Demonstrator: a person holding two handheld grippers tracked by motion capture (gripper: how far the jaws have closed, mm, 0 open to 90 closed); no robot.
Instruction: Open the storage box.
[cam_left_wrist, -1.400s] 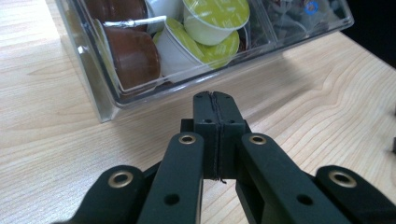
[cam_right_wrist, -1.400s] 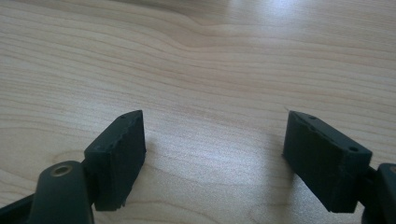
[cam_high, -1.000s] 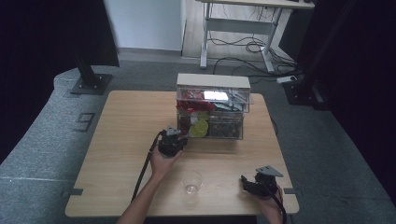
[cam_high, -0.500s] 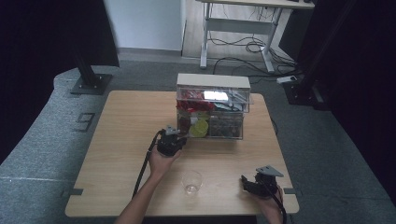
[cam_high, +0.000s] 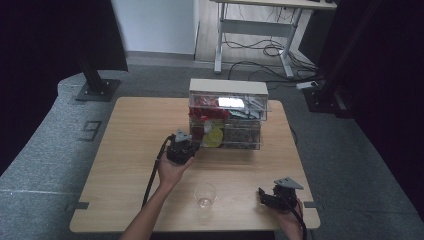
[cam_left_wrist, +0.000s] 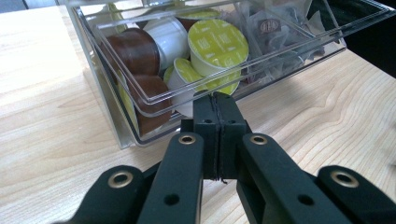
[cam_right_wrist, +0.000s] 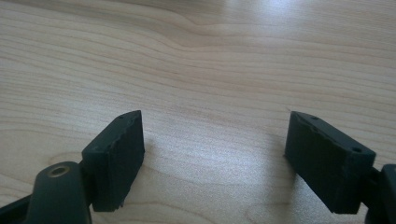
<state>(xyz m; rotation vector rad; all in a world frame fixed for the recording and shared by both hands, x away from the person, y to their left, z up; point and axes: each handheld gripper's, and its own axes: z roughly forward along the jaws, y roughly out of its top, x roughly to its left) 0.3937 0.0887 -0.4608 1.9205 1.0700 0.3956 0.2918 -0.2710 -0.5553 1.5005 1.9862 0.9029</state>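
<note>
Two grippers, left gripper (cam_left_wrist: 217, 100) closed, right gripper (cam_right_wrist: 212, 154) spread, one clear cup (cam_high: 205, 194)

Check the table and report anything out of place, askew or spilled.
Nothing is spilled or tipped. The one thing that stands out: the lower drawer of the clear organiser sits pulled out, capsules exposed, with the shut left gripper at its front edge. The plastic cup stands upright and apart on the table.

Left gripper (cam_left_wrist: 218, 100) pressed closed (pads touching); right gripper (cam_right_wrist: 212, 158) jaws spread wide.
</note>
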